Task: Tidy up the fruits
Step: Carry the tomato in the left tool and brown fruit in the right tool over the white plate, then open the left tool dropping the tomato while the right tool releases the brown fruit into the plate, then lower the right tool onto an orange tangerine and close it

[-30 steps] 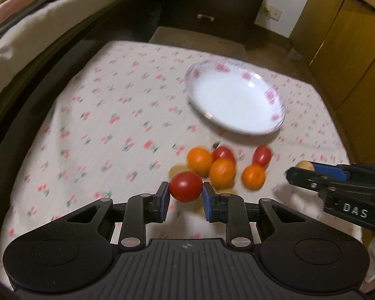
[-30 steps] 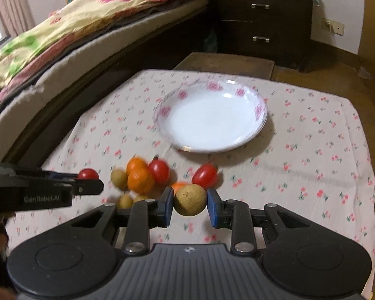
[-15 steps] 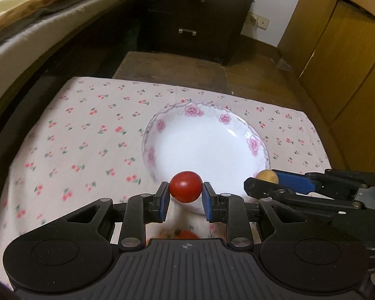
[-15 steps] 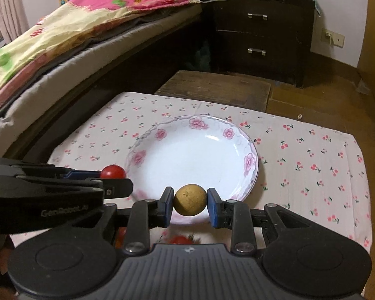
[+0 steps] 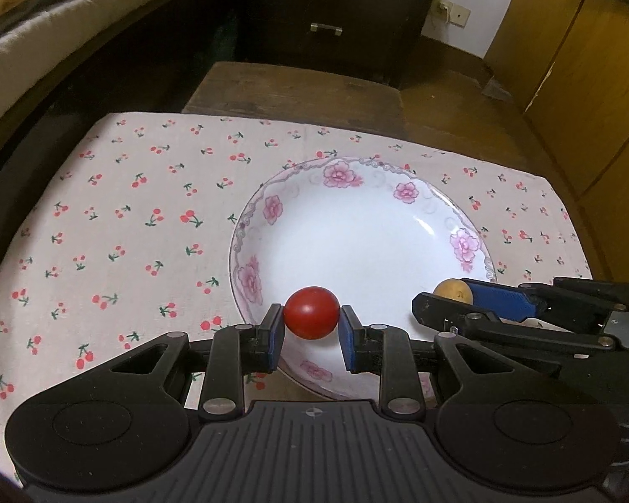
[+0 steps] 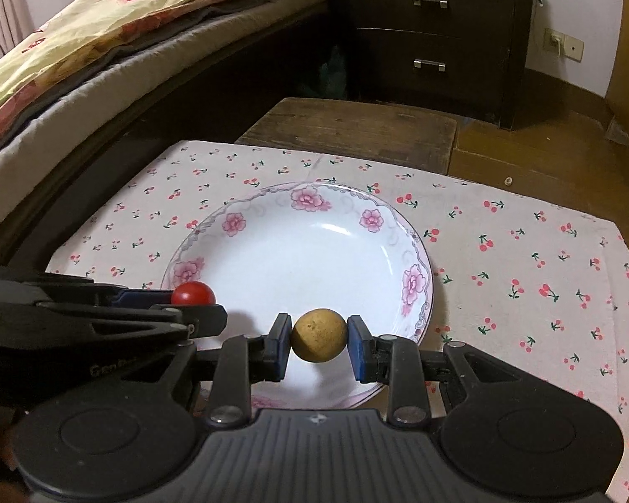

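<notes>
Your left gripper (image 5: 310, 327) clenches the red tomato (image 5: 311, 312) and your right gripper (image 6: 319, 346) the tan fruit (image 6: 319, 334), both poised over the plate (image 6: 272, 205), apparently for release together.

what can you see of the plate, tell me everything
The plate is a round, shallow dish, glossy white like glazed ceramic, with pink flowers and a thin grey scroll line round its rim. It lies flat and upright on the cherry-print cloth, and nothing rests in it. Its near edge is hidden behind the two tools. The left tool holds a red tomato above it, and the right tool a tan round fruit.
</notes>
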Motion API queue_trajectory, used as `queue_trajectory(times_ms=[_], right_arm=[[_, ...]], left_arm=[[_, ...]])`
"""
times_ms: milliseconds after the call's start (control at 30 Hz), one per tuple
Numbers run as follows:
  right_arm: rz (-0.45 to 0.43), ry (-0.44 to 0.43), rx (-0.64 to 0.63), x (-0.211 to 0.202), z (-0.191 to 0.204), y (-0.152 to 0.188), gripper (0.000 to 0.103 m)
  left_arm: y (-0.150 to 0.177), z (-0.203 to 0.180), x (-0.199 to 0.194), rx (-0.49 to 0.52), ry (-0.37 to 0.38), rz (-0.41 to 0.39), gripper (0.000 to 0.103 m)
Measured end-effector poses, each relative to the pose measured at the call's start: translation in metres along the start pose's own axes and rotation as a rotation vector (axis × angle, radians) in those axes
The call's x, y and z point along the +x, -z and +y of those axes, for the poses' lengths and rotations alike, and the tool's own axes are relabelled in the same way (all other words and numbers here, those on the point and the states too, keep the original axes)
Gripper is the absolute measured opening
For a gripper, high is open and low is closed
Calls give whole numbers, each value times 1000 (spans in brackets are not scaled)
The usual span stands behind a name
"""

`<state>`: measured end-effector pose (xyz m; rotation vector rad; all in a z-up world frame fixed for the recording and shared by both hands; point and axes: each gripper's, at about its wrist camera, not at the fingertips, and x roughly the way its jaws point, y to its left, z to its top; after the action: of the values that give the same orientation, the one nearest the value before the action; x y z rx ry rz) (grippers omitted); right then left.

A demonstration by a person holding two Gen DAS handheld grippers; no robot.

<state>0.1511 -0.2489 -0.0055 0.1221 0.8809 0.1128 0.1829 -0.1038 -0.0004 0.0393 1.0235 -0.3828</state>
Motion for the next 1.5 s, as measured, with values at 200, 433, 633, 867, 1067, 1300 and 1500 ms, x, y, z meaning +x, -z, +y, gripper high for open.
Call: queue_trajectory(times_ms=[200,433,633,867,1067,1300,1500], right_arm=[[6,1,8,3,-2,0,31],[-4,3,15,1,-2,-2,31],[-19,7,32,-6,-5,-4,32],[-46,19,47,-24,-3,-5,33],[-62,18,48,-42,2,1,34],[-56,9,54,-56,12,17,35],[-35,7,57,-64,18,33,35]], left_arm=[[0,-2,2,7,-10,-1,35],[-3,-1,-1,-7,-10,-6,40],[-6,2,-5,-30,1,-16,48],[-5,0,-20,-31,23,-42,52],[1,0,-38,-13,32,-64,54],[15,5,-57,-20,45,-76,59],[34,10,-65,-24,46,-58,59]])
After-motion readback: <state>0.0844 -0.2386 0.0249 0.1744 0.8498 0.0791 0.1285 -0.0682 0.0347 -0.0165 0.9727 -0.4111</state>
